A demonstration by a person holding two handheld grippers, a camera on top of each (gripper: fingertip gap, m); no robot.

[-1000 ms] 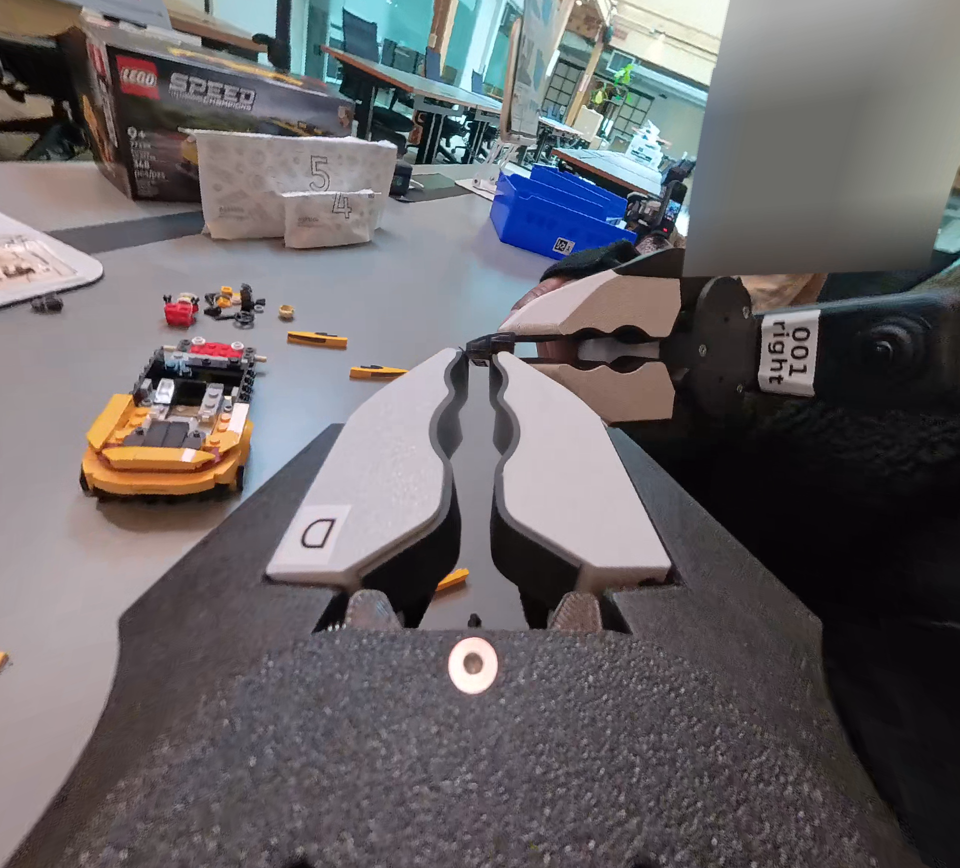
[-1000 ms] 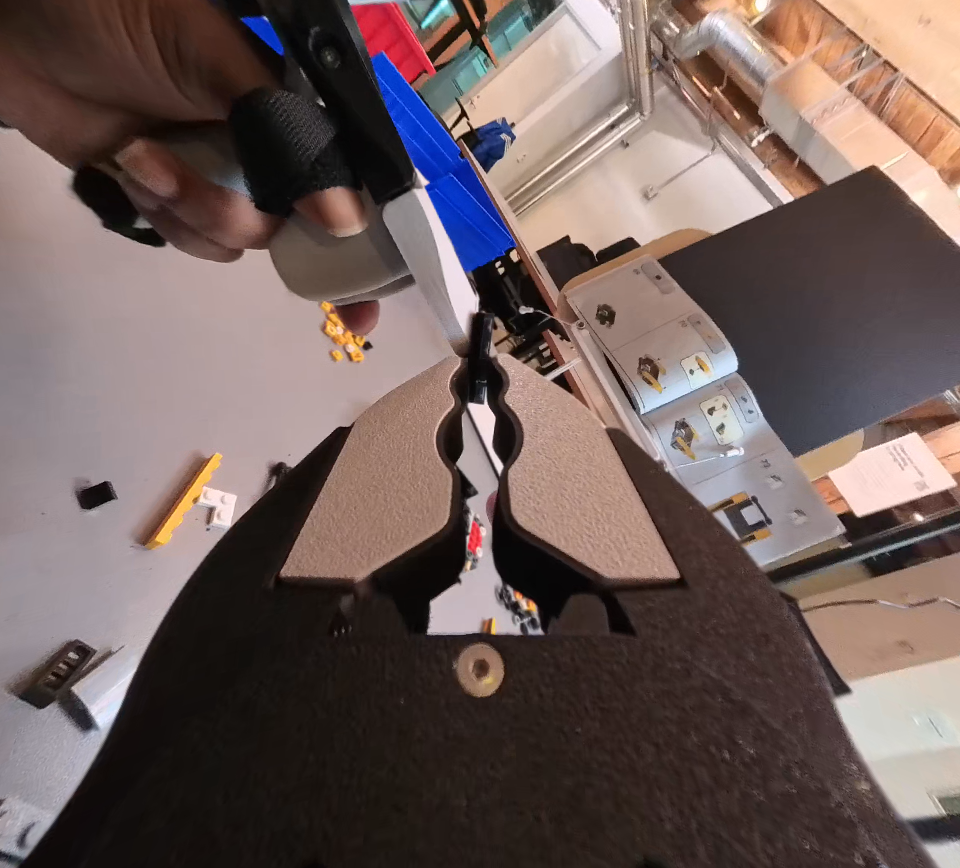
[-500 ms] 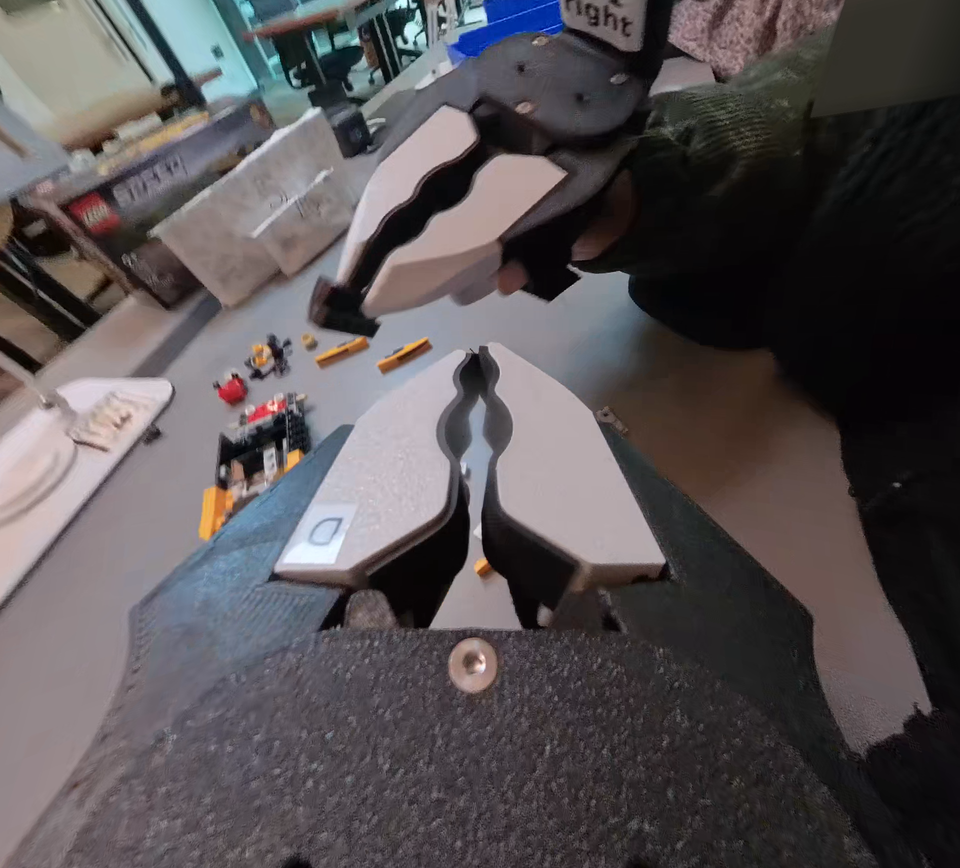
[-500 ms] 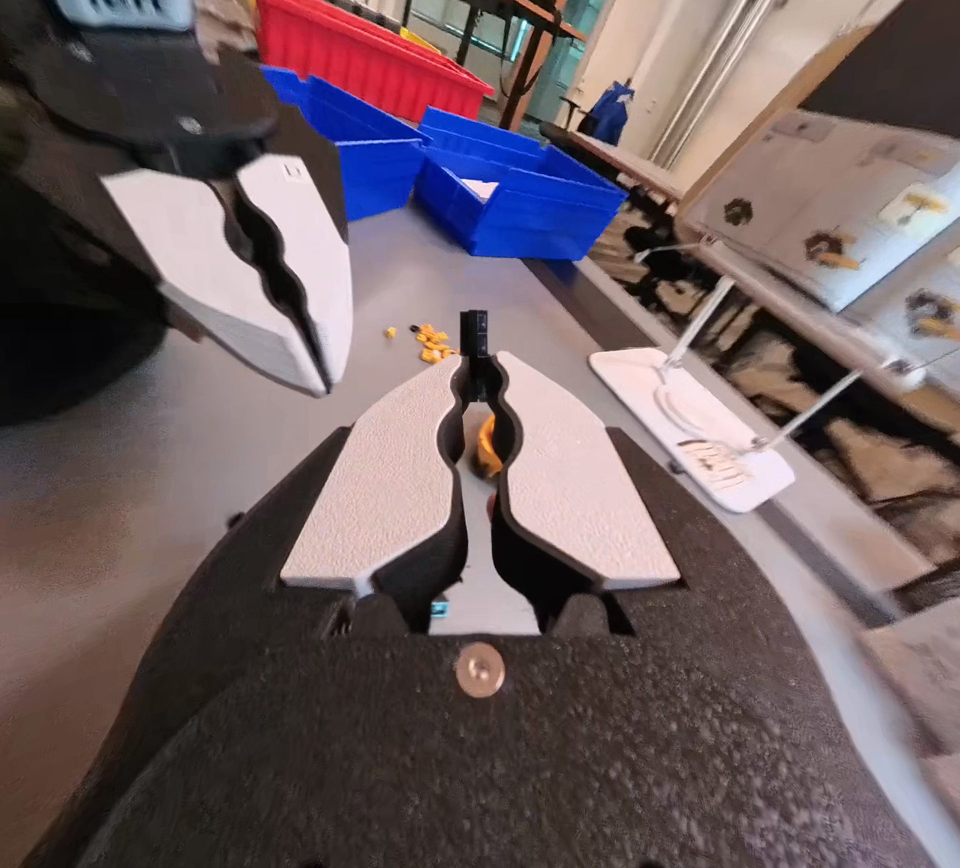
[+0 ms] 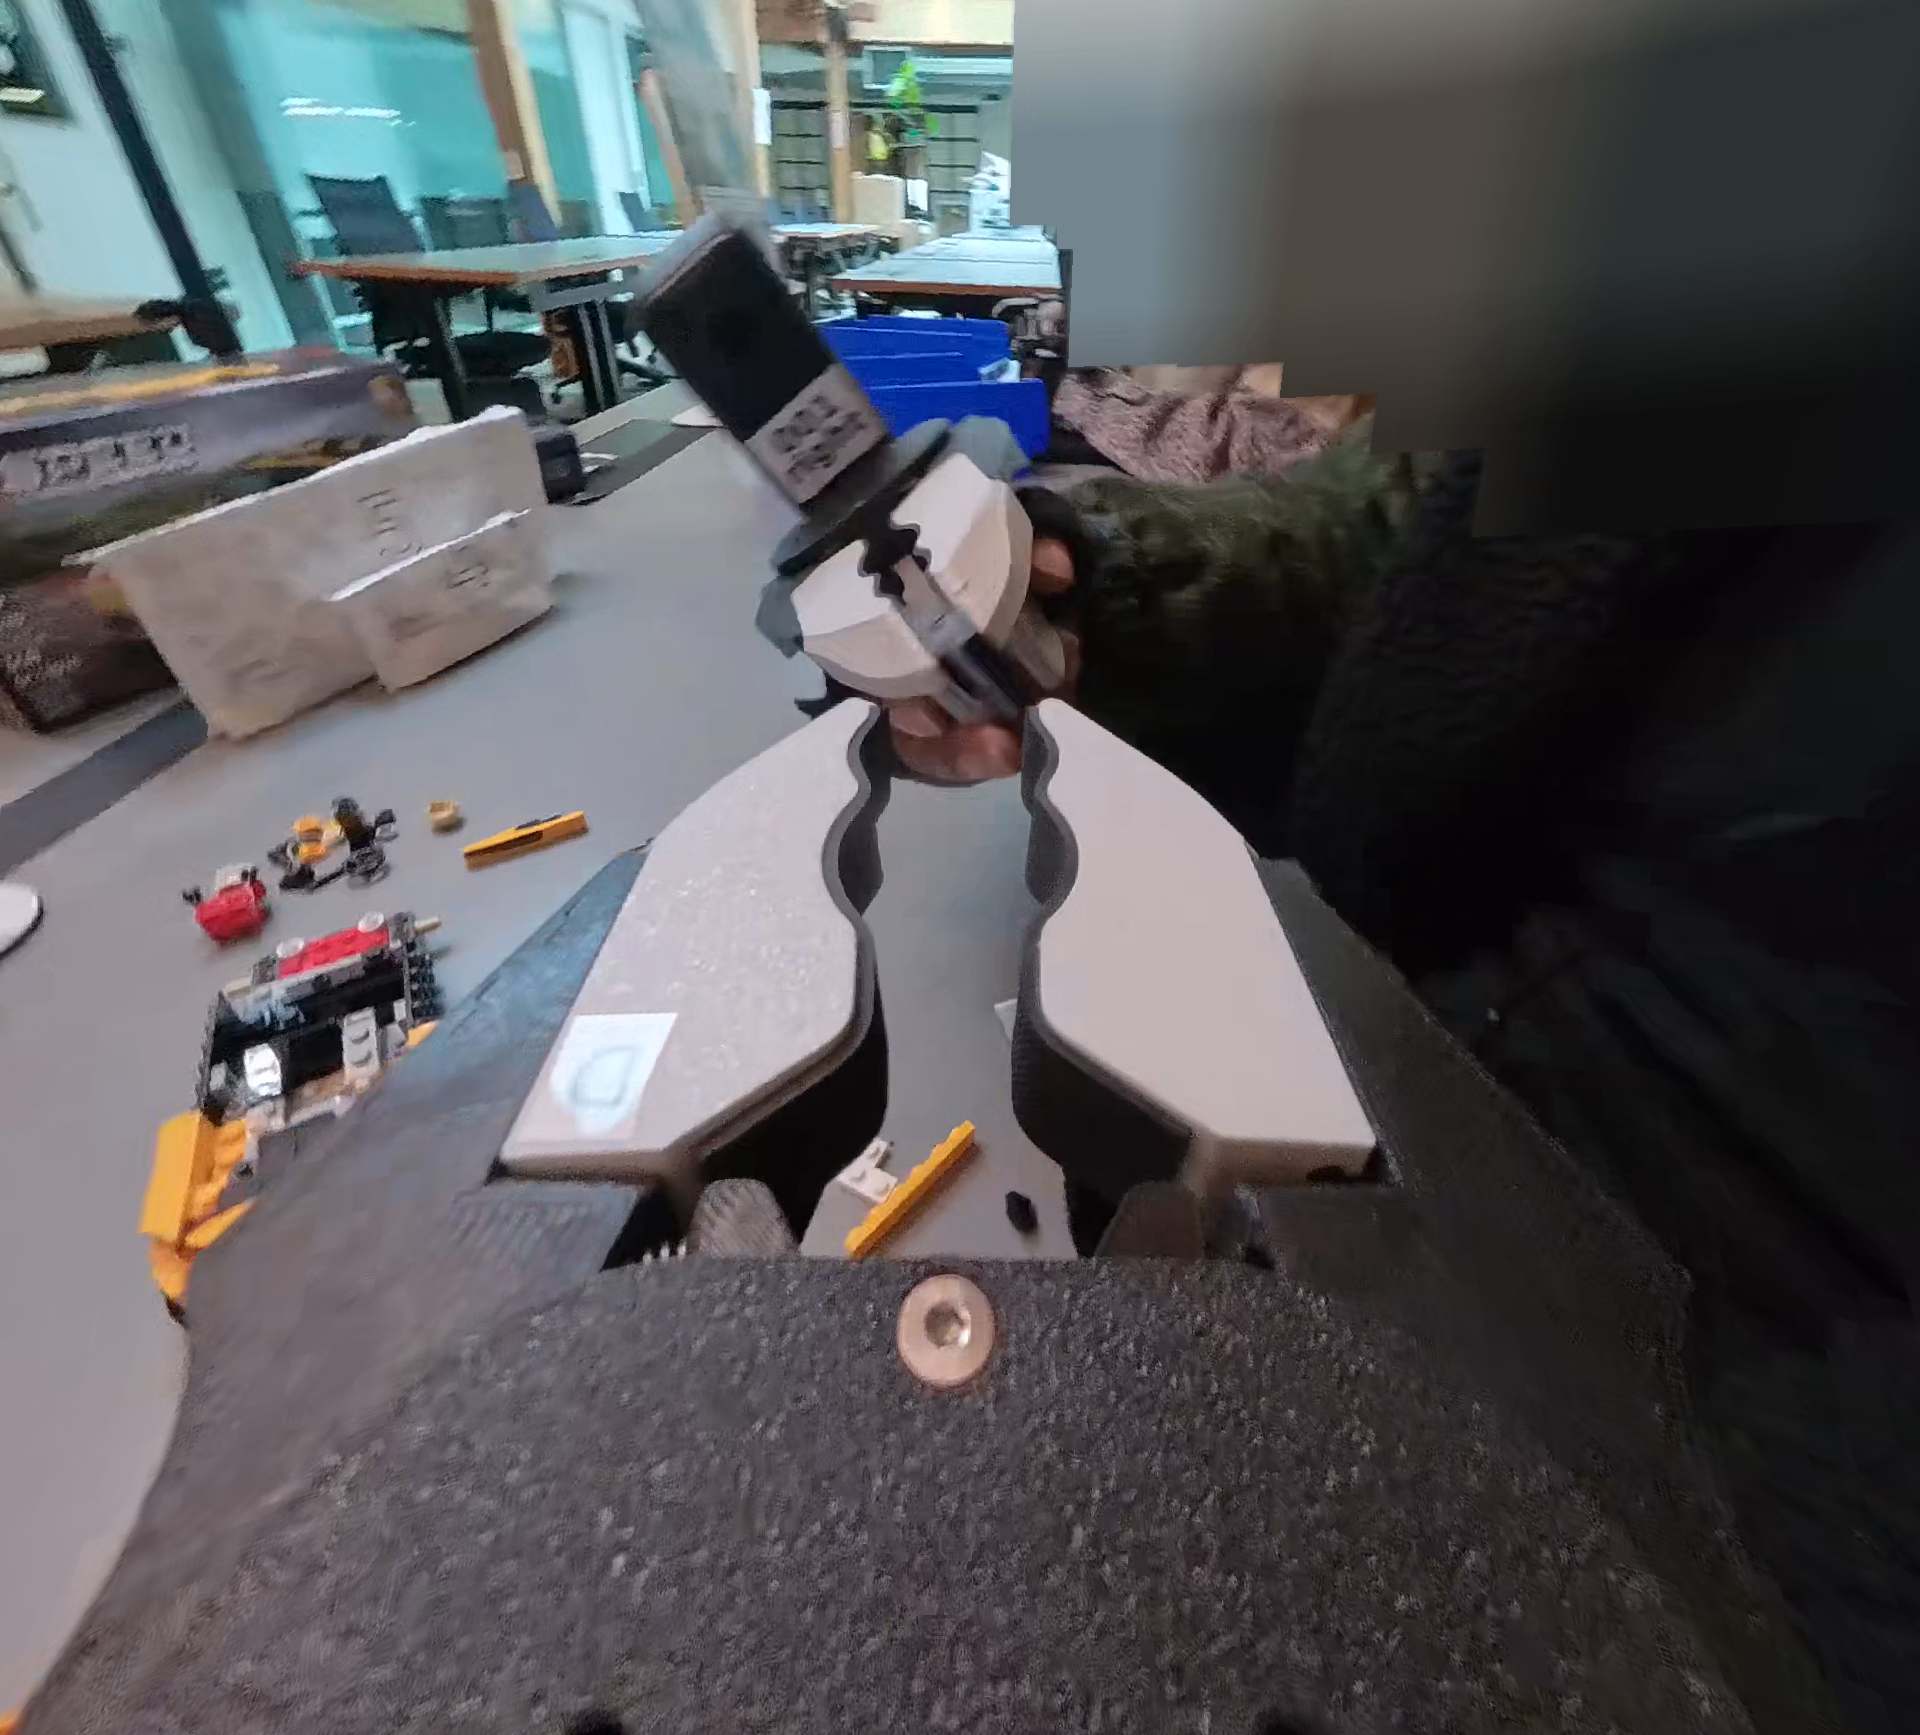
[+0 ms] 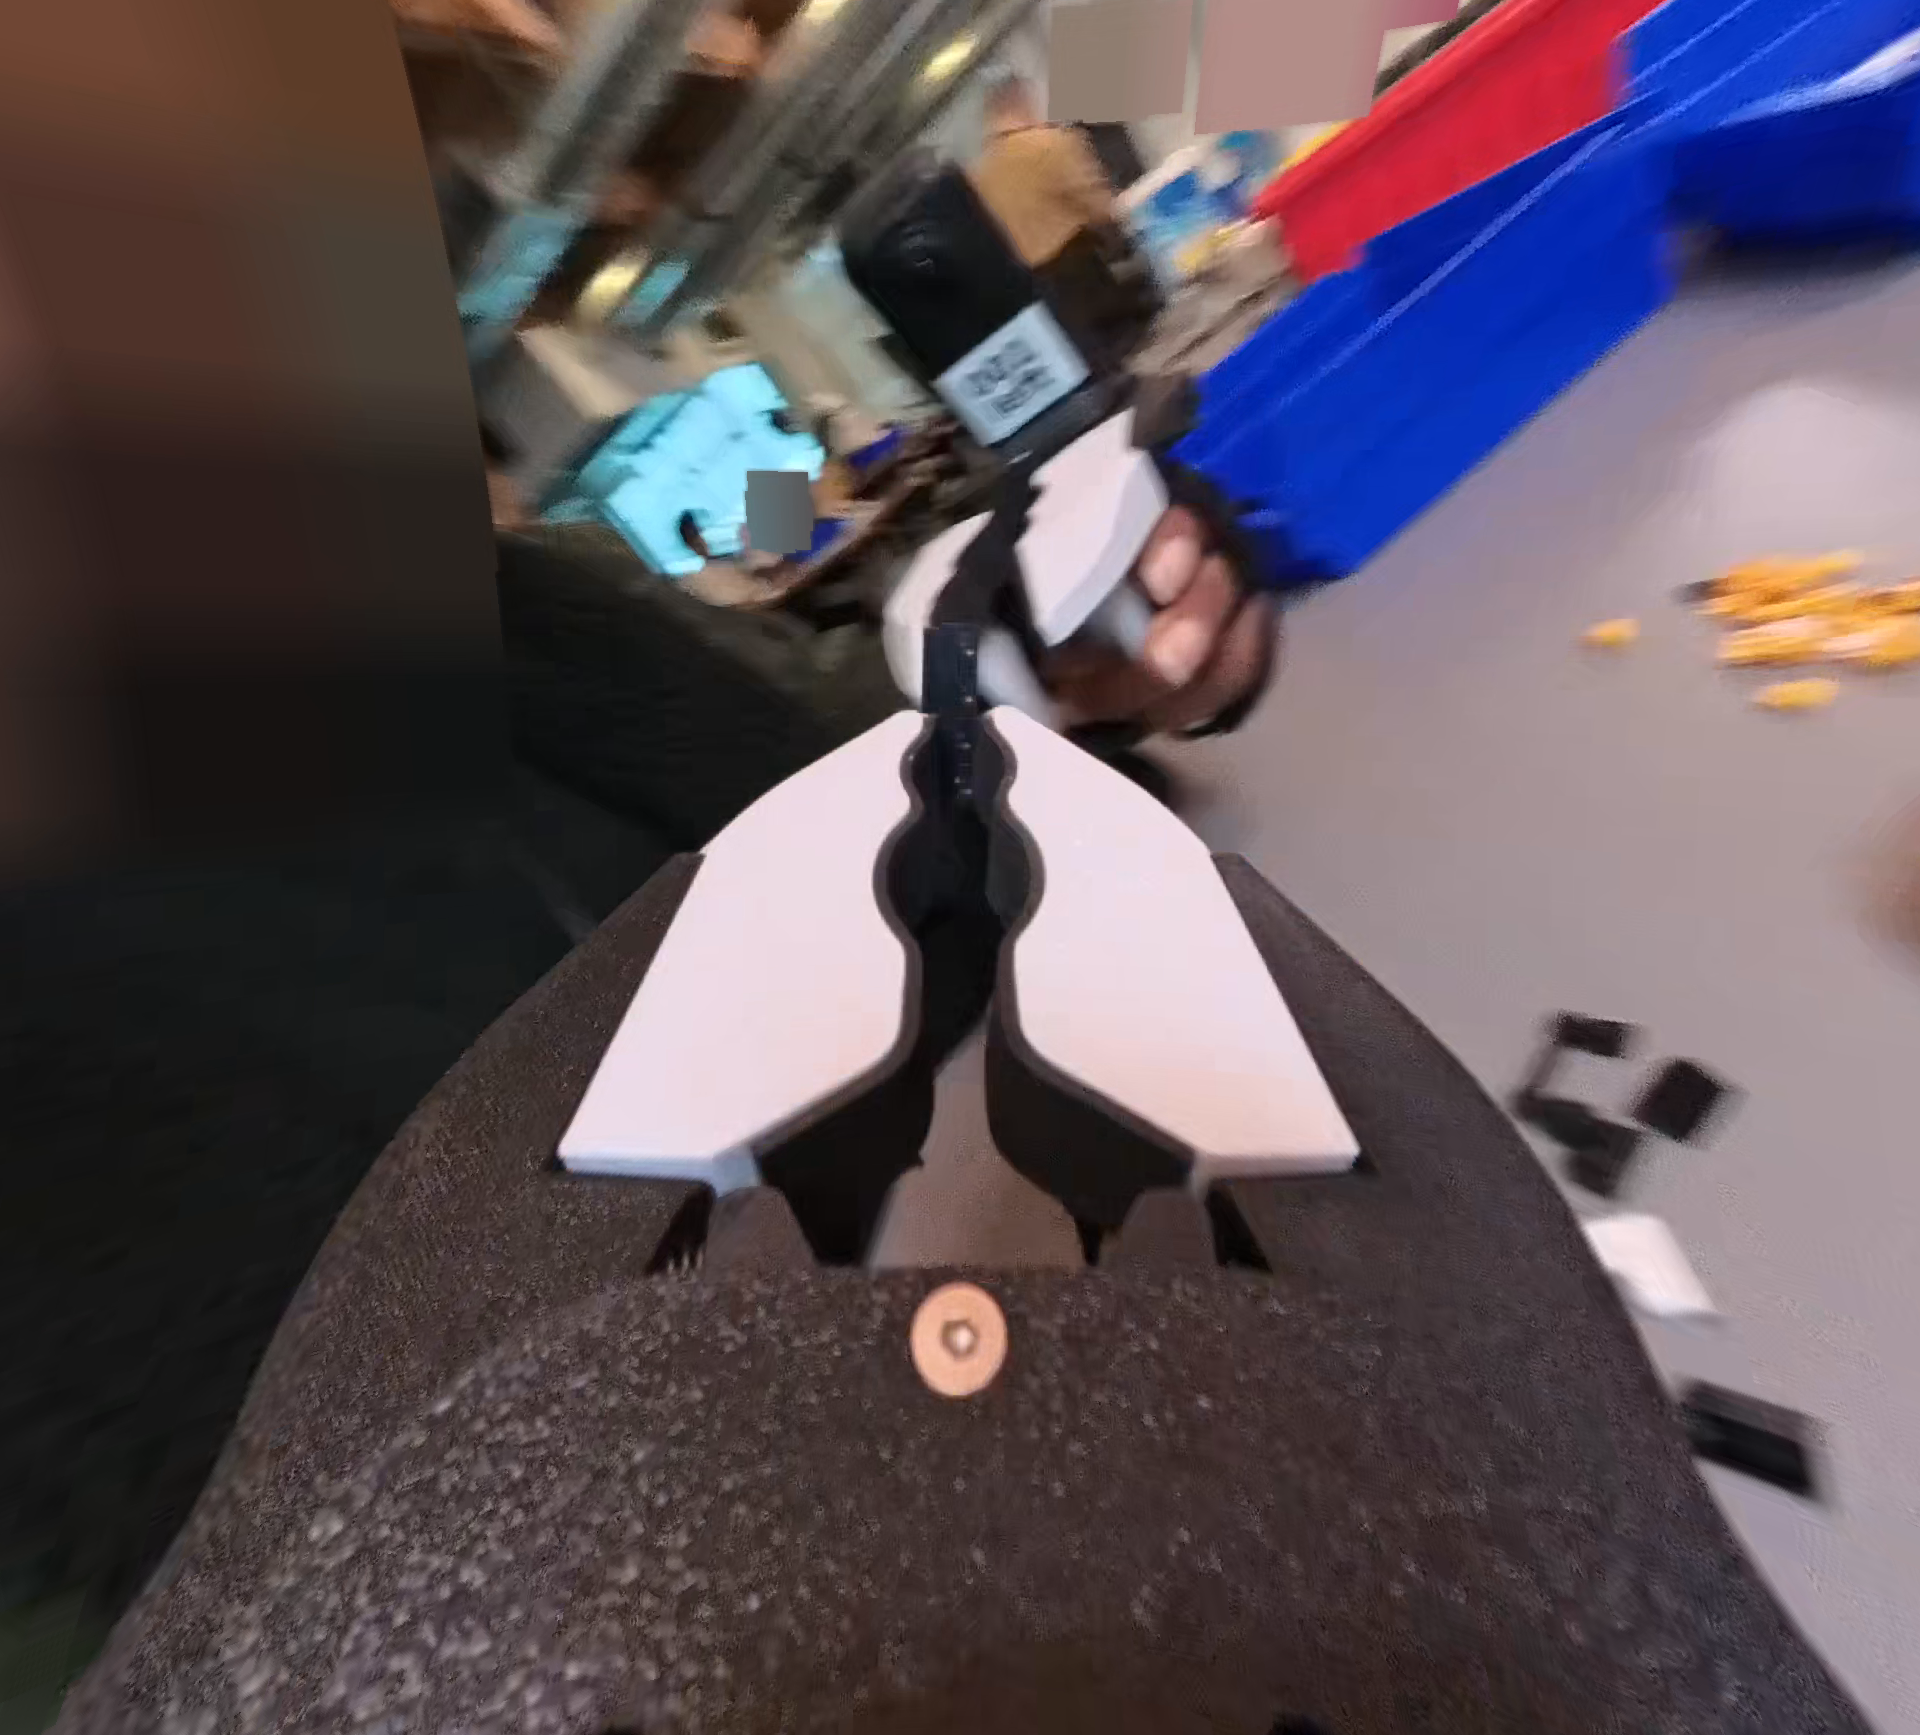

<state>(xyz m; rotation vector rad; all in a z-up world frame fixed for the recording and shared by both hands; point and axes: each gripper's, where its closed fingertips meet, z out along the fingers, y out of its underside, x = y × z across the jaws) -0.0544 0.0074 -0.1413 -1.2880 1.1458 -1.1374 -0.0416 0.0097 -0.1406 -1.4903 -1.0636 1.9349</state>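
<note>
In the left wrist view my left gripper (image 5: 951,729) is open with nothing between its fingers; only the table shows through the gap. Just beyond its tips is my right gripper (image 5: 904,605), pointing back toward it, with a hand around it. In the right wrist view my right gripper (image 6: 951,729) is shut on a small black brick piece (image 6: 951,677), which stands upright and sticks out past the fingertips. The left gripper (image 6: 1039,563) shows close behind that piece, held by a hand. The picture is blurred by motion.
A partly built yellow and black toy car (image 5: 301,1051) sits at the left with loose pieces (image 5: 332,844) and a yellow strip (image 5: 525,836) beyond it. White paper bags (image 5: 312,563) and a box (image 5: 156,438) stand behind. Blue bins (image 6: 1455,366), yellow pieces (image 6: 1808,625) and black pieces (image 6: 1600,1114) lie at the right. Left and right tips are no more than a few centimetres apart.
My left gripper was shut on nothing half a second ago and now stands open. Both grippers have swung to face each other closely. The right gripper still holds the black piece.
</note>
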